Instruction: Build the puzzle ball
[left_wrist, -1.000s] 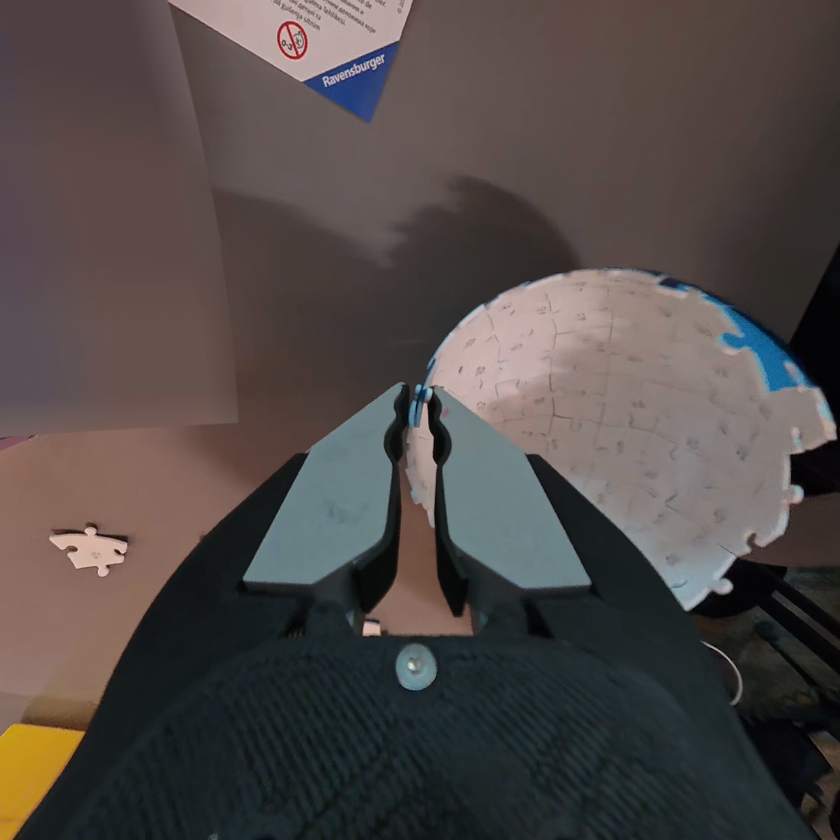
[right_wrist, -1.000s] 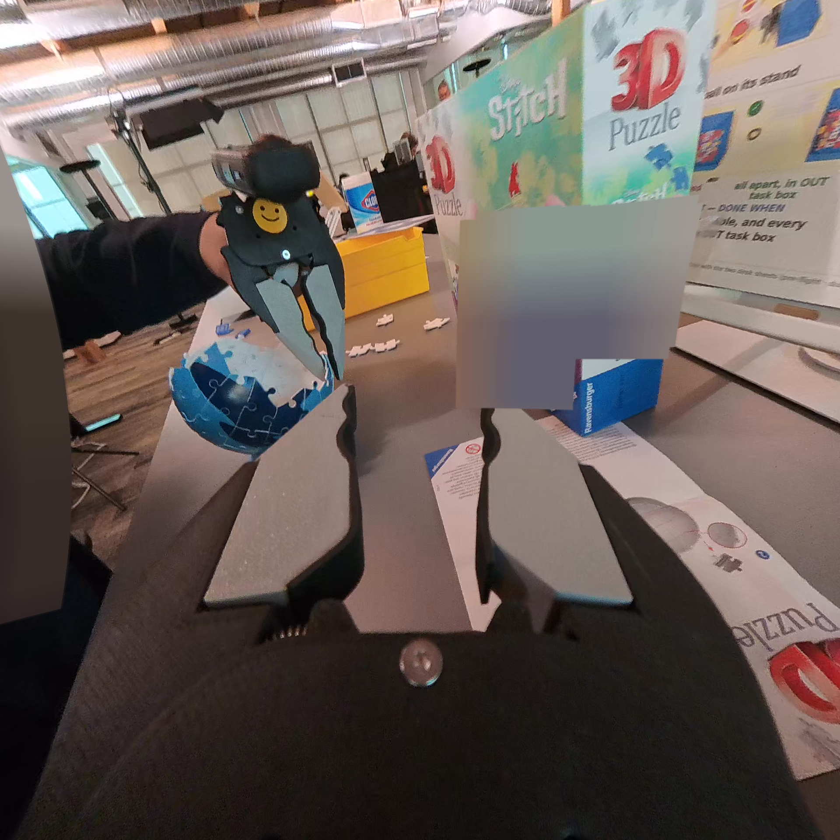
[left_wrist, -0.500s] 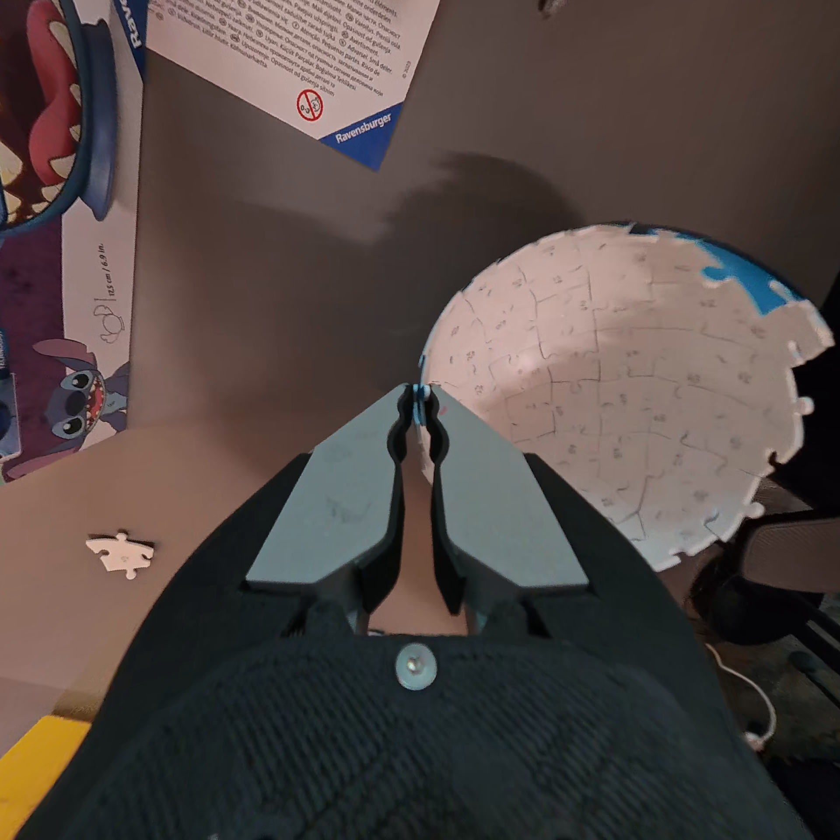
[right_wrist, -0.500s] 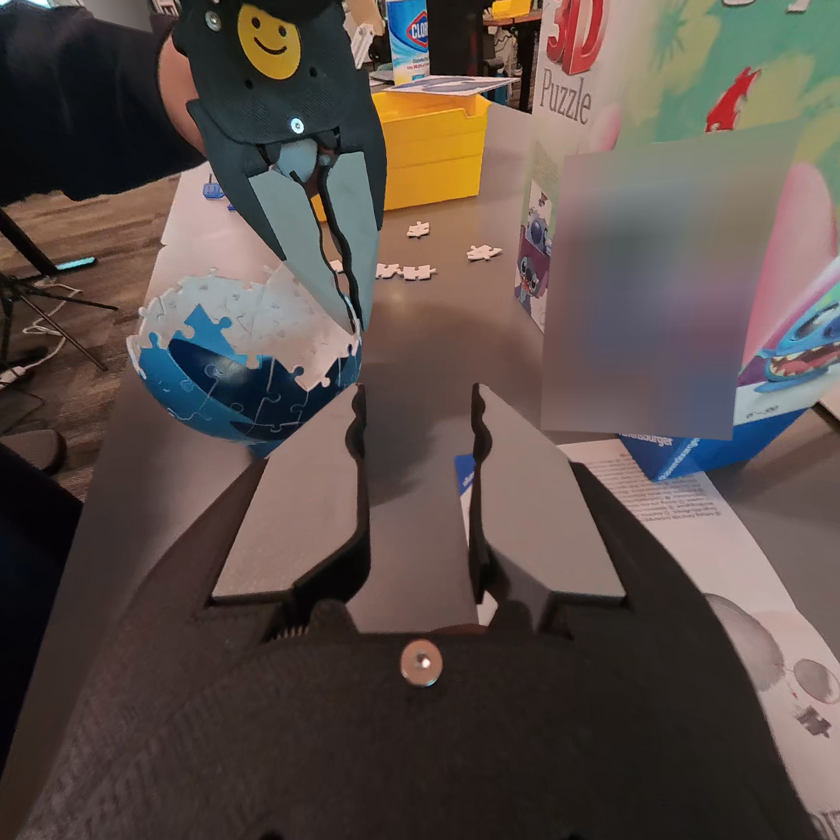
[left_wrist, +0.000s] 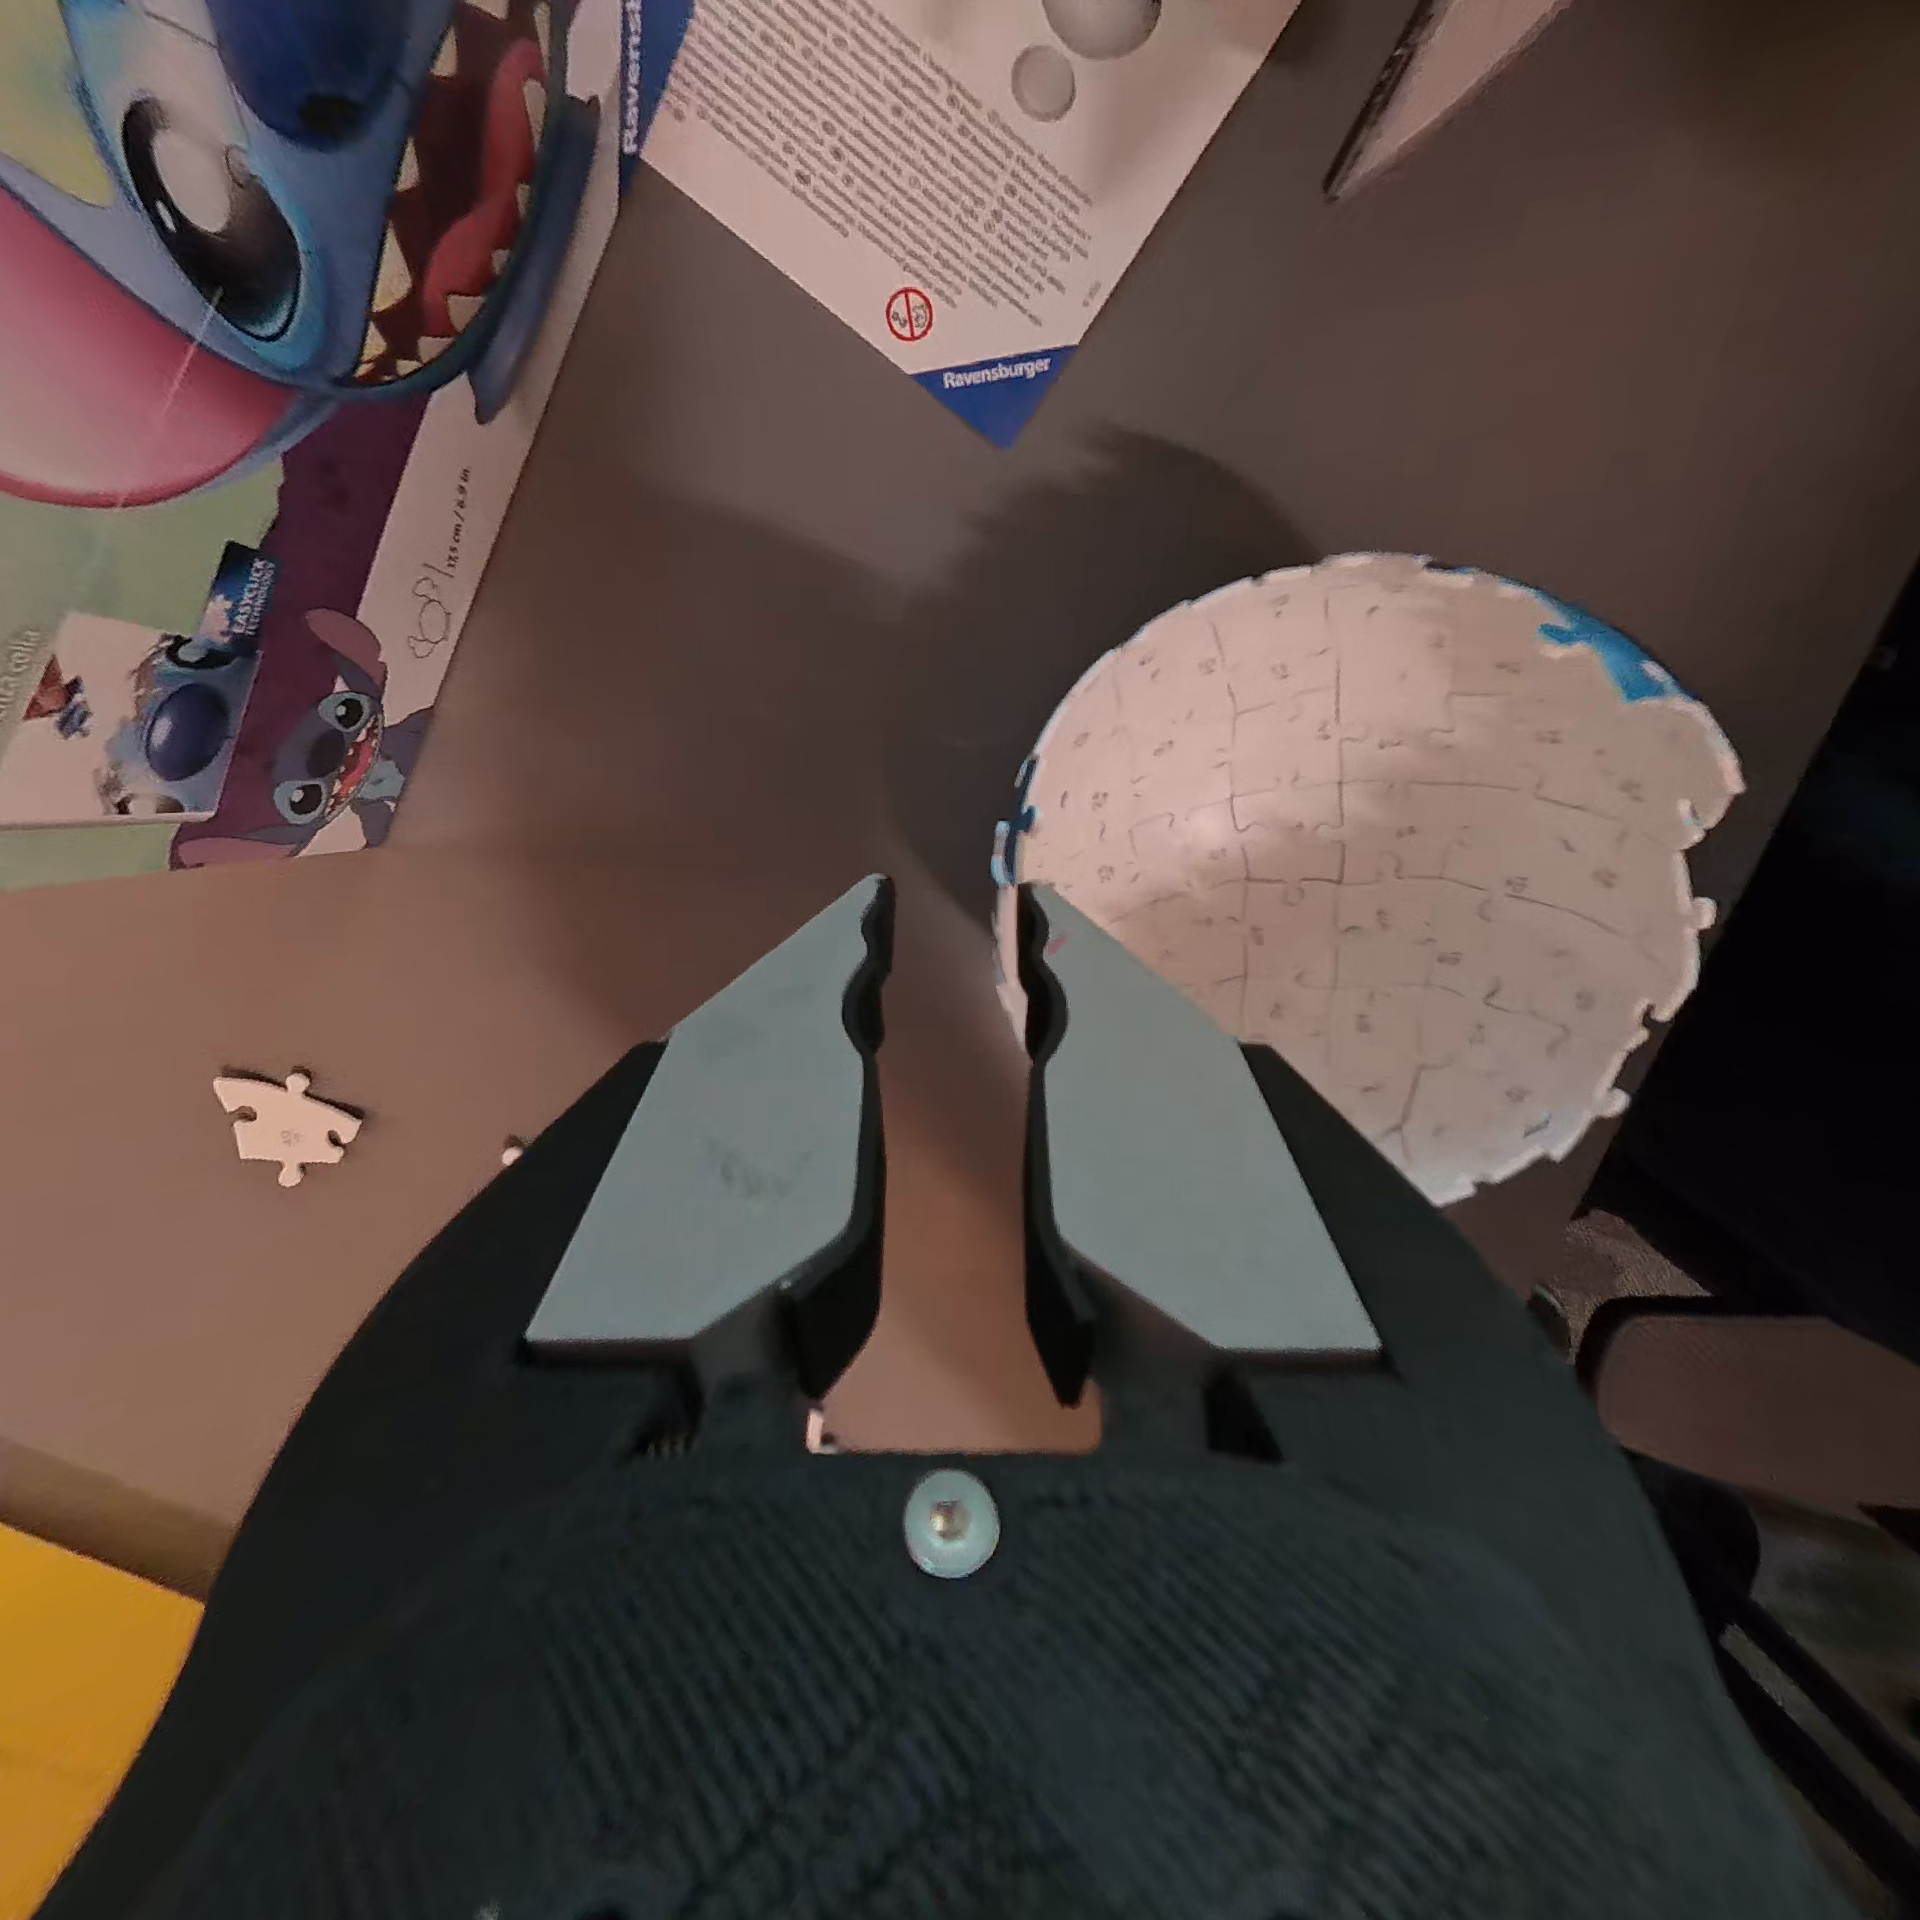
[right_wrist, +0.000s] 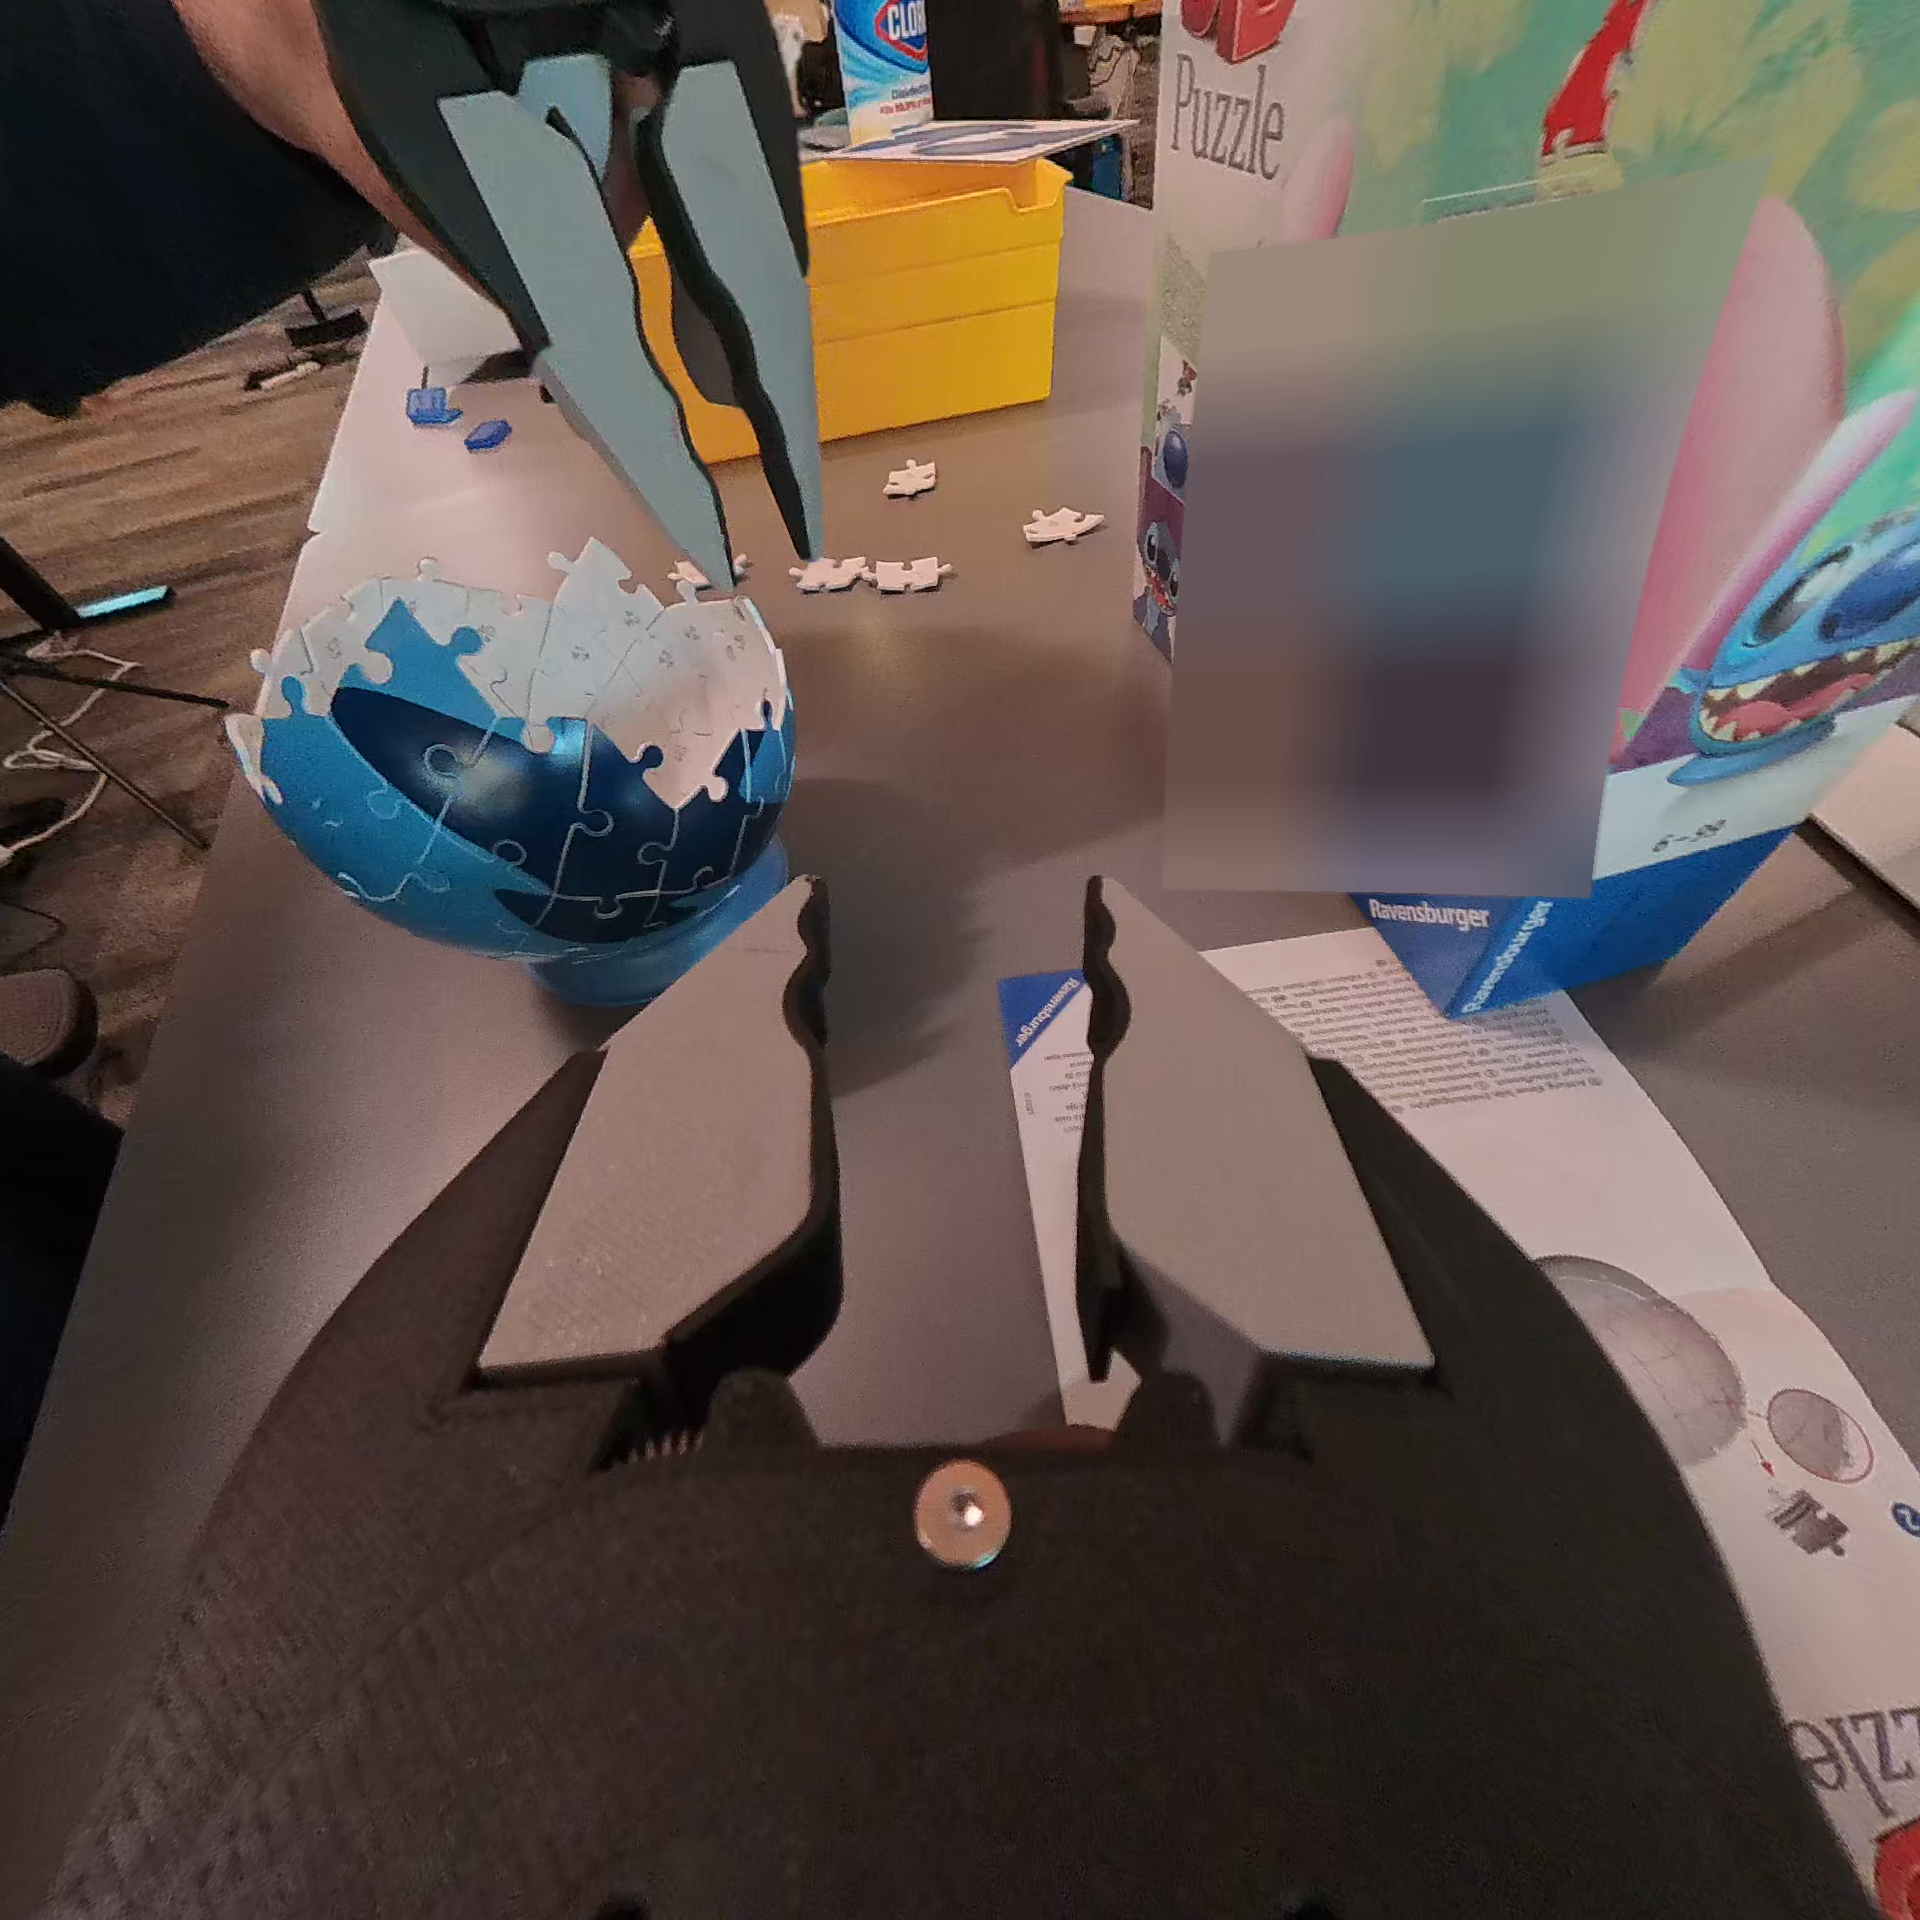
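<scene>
On the grey table, toward its left edge, the half-built puzzle ball sits on a round blue stand, an open bowl of joined pieces that is blue outside and white inside, with a jagged rim. Seen from the left wrist view, the left gripper points down at the table with its fingers parted and nothing between them; the ball lies at about two o'clock from the fingertips, its near rim just beside the right-hand finger (whether they touch cannot be told). From the right wrist view that same gripper hangs tips-down over the far rim of the ball, its jaws a little apart. The right gripper hovers low over the table, open and empty, with the ball at roughly ten o'clock from its fingertips and the stand just beside its left finger. Loose white puzzle pieces lie on the table beyond the ball, at about twelve o'clock, near a yellow bin. A single white piece rests at nine o'clock from the left gripper. A printed instruction sheet lies at three o'clock from the right gripper, partly under the puzzle box standing at two o'clock.
</scene>
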